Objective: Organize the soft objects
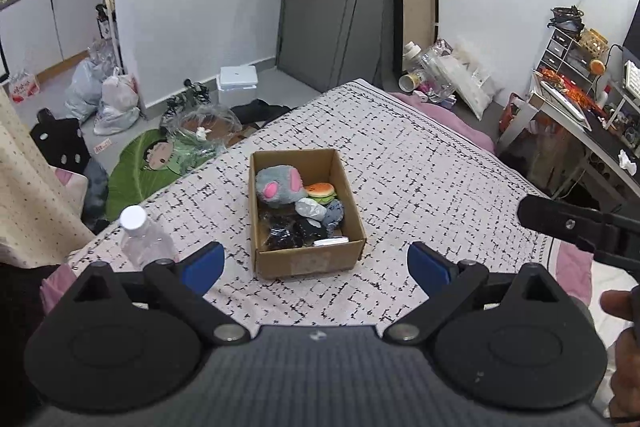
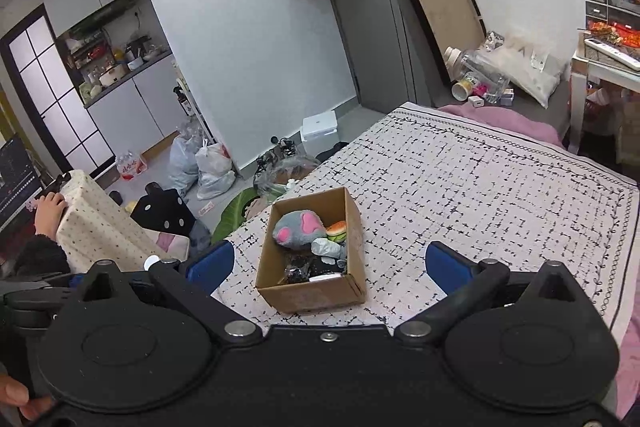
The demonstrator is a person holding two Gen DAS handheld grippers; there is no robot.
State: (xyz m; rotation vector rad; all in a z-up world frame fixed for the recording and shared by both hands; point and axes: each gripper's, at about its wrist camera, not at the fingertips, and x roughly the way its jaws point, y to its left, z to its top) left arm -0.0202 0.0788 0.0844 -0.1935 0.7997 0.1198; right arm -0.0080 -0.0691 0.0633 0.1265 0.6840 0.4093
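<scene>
An open cardboard box [image 1: 308,259] stands on the patterned bedspread [image 1: 420,171]. In it lie a grey plush mouse with pink ears [image 1: 278,186], a burger toy [image 1: 320,191], a silver-grey soft piece [image 1: 310,207] and dark items [image 1: 288,235]. My left gripper [image 1: 316,265] is open and empty, just in front of the box. My right gripper [image 2: 330,263] is open and empty, with the box [image 2: 316,293] between its blue pads; the mouse [image 2: 298,229] and burger [image 2: 337,229] show there. Part of the right gripper shows at the left view's right edge [image 1: 576,227].
A clear plastic bottle with a white cap [image 1: 142,237] stands on the bed left of the box. The bed's left edge drops to a floor with bags [image 1: 112,99] and a green mat [image 1: 140,171]. A desk [image 1: 592,123] stands at the right.
</scene>
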